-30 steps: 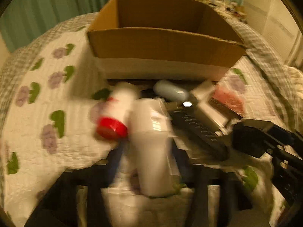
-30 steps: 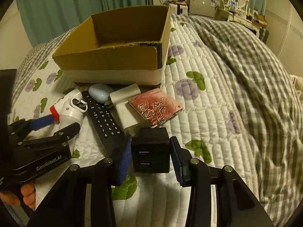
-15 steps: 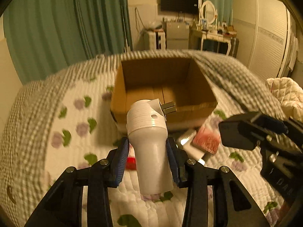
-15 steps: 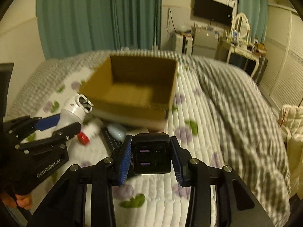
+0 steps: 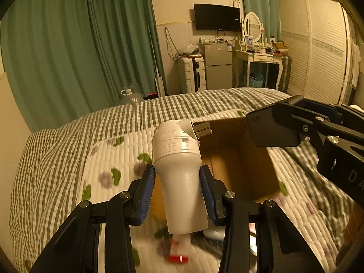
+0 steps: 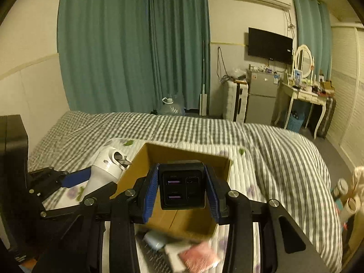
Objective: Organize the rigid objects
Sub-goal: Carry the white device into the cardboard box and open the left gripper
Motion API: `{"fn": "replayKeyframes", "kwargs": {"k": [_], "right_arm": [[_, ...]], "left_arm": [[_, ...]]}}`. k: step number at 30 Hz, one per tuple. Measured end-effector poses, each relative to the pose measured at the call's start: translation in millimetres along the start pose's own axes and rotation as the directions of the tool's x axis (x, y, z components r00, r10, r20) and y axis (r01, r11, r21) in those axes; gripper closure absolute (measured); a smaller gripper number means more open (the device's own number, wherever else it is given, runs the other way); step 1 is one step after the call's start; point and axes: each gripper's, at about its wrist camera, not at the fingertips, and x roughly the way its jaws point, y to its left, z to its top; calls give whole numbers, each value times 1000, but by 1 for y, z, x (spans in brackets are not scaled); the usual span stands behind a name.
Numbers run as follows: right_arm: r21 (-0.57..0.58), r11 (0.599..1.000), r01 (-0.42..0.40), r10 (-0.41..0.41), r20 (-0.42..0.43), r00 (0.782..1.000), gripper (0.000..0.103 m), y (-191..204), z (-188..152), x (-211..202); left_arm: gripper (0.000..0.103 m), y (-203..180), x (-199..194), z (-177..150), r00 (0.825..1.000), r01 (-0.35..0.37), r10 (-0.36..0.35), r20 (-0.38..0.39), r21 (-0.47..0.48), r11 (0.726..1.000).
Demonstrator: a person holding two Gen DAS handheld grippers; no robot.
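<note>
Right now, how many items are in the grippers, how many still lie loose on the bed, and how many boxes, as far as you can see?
Held in grippers: 2, white plug adapter in left gripper, black USB charger in right gripper
Loose on the quilt: at least 4, blurred: red-capped bottle, blue case, white block, pink card
Cardboard box: 1
Total: 7

Green curtains (image 6: 134, 45) hang at the far left, with a black television (image 6: 270, 42) on the far wall above a small grey fridge (image 6: 261, 97) and a white dressing table (image 6: 302, 95) to its right.
</note>
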Motion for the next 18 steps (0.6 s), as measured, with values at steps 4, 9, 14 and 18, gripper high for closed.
{"fn": "replayKeyframes", "kwargs": {"k": [4, 9, 14, 18], "right_arm": [[12, 1000, -4, 4, -23, 1000, 65, -14, 7, 51], [13, 1000, -3, 4, -70, 998, 65, -27, -3, 104], [52, 998, -19, 25, -118, 993, 65, -39, -19, 142], [103, 994, -20, 37, -173, 984, 64, -44, -31, 151]], "left_arm": [[62, -3, 48, 9, 999, -4, 4, -33, 2, 1000], [62, -6, 104, 2, 996, -10, 10, -88, 8, 1000], [62, -5, 131, -9, 992, 9, -12, -122, -25, 1000], [59, -12, 128, -14, 993, 33, -34, -114, -9, 999]]}}
